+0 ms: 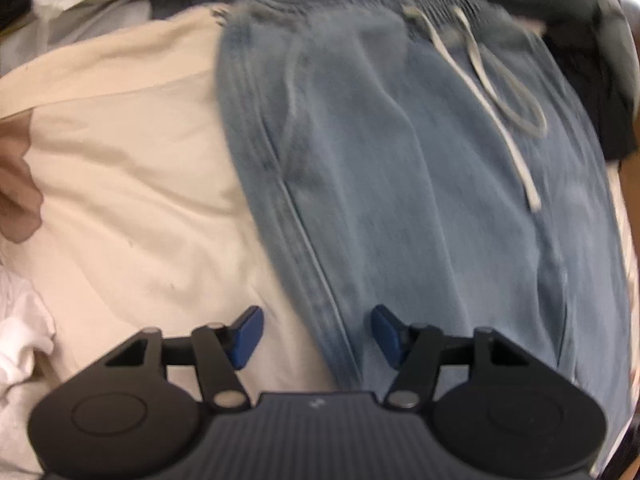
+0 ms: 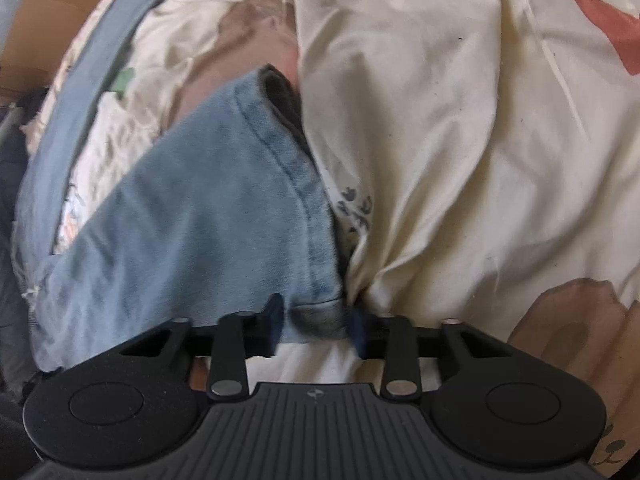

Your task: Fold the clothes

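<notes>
Here your left gripper [image 1: 316,334] hangs with its blue pads apart over the side seam of the pale blue denim drawstring trousers [image 1: 400,168], gripping nothing. The trousers lie spread on a cream printed bedsheet [image 1: 128,184]. Your right gripper [image 2: 318,322] is clenched on their hem corner [image 2: 316,316].

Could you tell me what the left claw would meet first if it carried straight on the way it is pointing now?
Most likely the side edge of the jeans, where they overlap the cream sheet. The left claw is open and straddles that edge, though blur makes the depth uncertain.
</notes>
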`<state>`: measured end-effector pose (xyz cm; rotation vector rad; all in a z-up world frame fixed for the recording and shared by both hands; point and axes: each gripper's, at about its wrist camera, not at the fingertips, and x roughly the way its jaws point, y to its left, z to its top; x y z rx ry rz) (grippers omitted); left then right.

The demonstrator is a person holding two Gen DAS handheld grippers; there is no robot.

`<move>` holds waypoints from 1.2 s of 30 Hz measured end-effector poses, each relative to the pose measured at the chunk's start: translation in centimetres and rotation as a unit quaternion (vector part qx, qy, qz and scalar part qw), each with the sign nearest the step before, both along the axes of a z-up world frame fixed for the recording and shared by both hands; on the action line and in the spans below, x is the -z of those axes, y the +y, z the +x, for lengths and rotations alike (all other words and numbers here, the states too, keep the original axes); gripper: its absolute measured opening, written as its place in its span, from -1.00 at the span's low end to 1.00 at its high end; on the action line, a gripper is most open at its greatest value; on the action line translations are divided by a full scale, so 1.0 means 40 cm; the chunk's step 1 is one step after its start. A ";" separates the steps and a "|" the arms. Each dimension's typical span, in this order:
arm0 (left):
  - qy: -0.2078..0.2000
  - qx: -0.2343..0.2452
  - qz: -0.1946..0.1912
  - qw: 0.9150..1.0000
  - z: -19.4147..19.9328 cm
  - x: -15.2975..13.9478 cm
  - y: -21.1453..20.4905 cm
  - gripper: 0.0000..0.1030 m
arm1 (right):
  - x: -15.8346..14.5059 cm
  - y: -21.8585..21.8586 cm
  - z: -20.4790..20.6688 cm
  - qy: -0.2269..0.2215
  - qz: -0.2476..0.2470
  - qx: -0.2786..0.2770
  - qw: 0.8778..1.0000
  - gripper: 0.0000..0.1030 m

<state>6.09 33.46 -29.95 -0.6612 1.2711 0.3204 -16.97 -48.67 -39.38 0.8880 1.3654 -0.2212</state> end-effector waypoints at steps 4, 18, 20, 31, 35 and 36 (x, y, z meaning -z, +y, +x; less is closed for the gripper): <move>-0.019 -0.035 -0.016 0.999 0.004 -0.006 0.043 -0.30 | -0.024 0.004 0.007 0.004 -0.017 -0.021 1.000 -0.81; -0.016 0.006 -0.013 1.000 -0.048 -0.046 0.148 -0.69 | -0.160 0.028 -0.061 0.014 -0.031 -0.066 0.997 -0.84; -0.012 0.018 -0.005 1.000 -0.004 -0.039 0.147 -0.69 | -0.156 0.035 -0.080 0.021 -0.032 -0.063 0.997 -0.84; 0.008 0.005 0.054 0.998 0.043 -0.017 0.158 -0.09 | -0.106 0.052 -0.135 0.050 -0.051 -0.042 0.997 -0.65; 0.007 0.013 0.064 0.998 0.088 -0.016 0.175 0.23 | -0.110 0.051 -0.137 0.057 -0.065 -0.048 0.995 -0.47; 0.008 0.015 0.060 0.998 0.096 -0.010 0.177 0.33 | -0.120 0.048 -0.131 0.049 -0.071 -0.047 0.995 -0.38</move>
